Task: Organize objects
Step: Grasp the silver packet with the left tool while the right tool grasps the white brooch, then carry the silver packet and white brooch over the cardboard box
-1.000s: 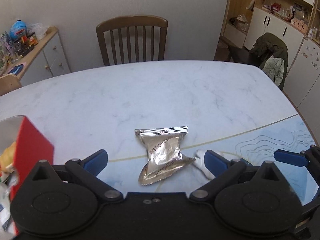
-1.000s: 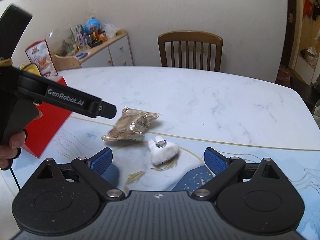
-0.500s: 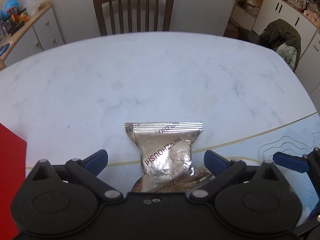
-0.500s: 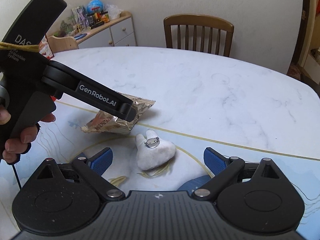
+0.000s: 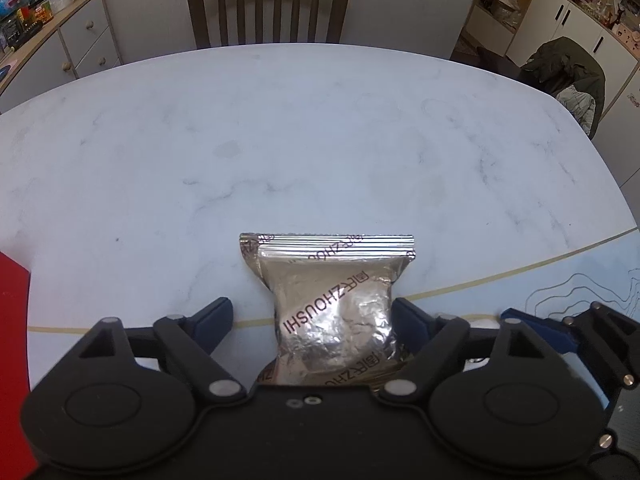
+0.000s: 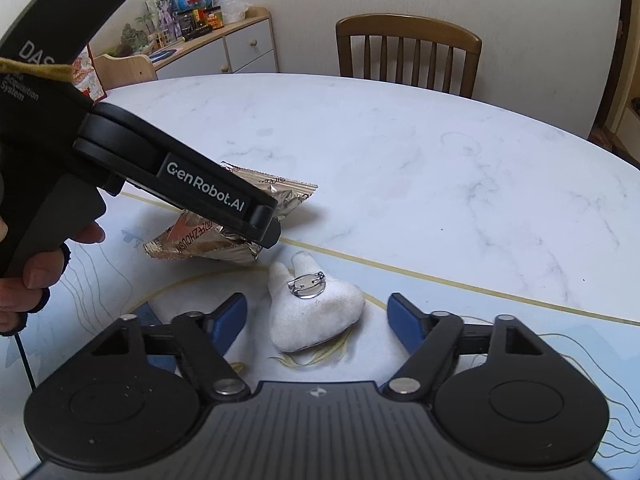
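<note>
On the marble tabletop (image 5: 320, 140), right at the curved gold line where the white gives way to the pale blue map print, I have the silver foil packet (image 5: 332, 312) sitting between the blue pads of my left gripper (image 5: 312, 320). The jaws stand wide apart; the right pad looks to be touching or just beside the packet's edge, while the left pad is clear of it with bare tabletop showing in the gap, so nothing is clamped. The packet's crimped far end points away from me toward the wooden chair (image 5: 268, 4) at the far side, and its near end disappears under the gripper body. From the right wrist view I see the same foil packet (image 6: 224, 240) lying on the tabletop with the left gripper's black body (image 6: 192, 188) angled down over it. My right gripper (image 6: 316, 316) hangs low over the blue print with its jaws also spread wide and holding nothing; between its pads, apart from both, lies the white plush toy (image 6: 316, 316) with a small metal pin clasp (image 6: 306, 288) on top. The plush is just beside the packet, on the near side of it. At the left edge of the left wrist view there is a red box (image 5: 12, 344).
</note>
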Action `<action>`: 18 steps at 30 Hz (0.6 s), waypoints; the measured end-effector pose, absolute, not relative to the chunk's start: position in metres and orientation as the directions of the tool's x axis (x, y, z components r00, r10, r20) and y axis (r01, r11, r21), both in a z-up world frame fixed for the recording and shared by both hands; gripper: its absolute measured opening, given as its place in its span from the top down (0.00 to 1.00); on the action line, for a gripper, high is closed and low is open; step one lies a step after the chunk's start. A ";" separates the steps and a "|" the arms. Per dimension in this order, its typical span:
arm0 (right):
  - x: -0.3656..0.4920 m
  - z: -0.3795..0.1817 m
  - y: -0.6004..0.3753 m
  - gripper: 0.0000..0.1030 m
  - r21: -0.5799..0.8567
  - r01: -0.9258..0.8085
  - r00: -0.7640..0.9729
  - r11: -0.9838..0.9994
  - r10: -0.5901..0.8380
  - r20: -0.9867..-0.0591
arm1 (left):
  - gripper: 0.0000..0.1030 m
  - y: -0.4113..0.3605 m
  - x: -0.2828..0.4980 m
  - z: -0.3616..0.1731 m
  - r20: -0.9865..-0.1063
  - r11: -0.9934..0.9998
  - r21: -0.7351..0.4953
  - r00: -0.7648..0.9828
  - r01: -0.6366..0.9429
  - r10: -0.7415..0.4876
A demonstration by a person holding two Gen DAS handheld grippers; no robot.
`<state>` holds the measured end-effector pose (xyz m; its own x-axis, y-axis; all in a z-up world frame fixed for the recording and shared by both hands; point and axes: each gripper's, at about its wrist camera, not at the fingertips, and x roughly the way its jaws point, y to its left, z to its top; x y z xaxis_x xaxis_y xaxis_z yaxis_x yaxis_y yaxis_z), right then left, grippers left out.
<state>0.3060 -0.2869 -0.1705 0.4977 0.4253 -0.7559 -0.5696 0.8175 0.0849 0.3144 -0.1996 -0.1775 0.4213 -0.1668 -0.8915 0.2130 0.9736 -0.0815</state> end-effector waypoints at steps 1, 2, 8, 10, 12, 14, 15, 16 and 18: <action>0.307 -0.172 -0.287 0.35 0.086 -0.568 0.496 0.818 0.424 -0.758 | 0.21 -0.200 0.314 -0.178 -0.892 0.973 -0.083 0.420 0.213 -0.168; 0.307 -0.173 -0.287 0.36 0.088 -0.567 0.494 0.819 0.424 -0.759 | 0.22 -0.200 0.314 -0.179 -0.891 0.973 -0.083 0.421 0.214 -0.168; 0.306 -0.176 -0.287 0.50 0.098 -0.560 0.497 0.823 0.428 -0.755 | 0.42 -0.205 0.312 -0.173 -0.886 0.969 -0.084 0.427 0.232 -0.179; 0.305 -0.177 -0.288 0.51 0.103 -0.555 0.496 0.826 0.428 -0.756 | 0.48 -0.205 0.313 -0.170 -0.886 0.968 -0.093 0.423 0.235 -0.188; 0.304 -0.177 -0.288 0.52 0.108 -0.549 0.496 0.829 0.427 -0.756 | 0.50 -0.205 0.314 -0.169 -0.886 0.968 -0.089 0.425 0.235 -0.185; 0.303 -0.177 -0.288 0.53 0.110 -0.544 0.496 0.832 0.425 -0.757 | 0.52 -0.204 0.314 -0.165 -0.885 0.968 -0.088 0.428 0.233 -0.183; 0.302 -0.177 -0.288 0.53 0.111 -0.542 0.498 0.833 0.425 -0.756 | 0.53 -0.203 0.314 -0.164 -0.885 0.969 -0.087 0.430 0.230 -0.181; 0.300 -0.176 -0.289 0.53 0.111 -0.541 0.499 0.834 0.424 -0.755 | 0.54 -0.202 0.314 -0.163 -0.885 0.970 -0.084 0.431 0.226 -0.177; 0.297 -0.175 -0.290 0.54 0.111 -0.536 0.504 0.837 0.423 -0.753 | 0.55 -0.200 0.312 -0.159 -0.885 0.972 -0.079 0.433 0.221 -0.170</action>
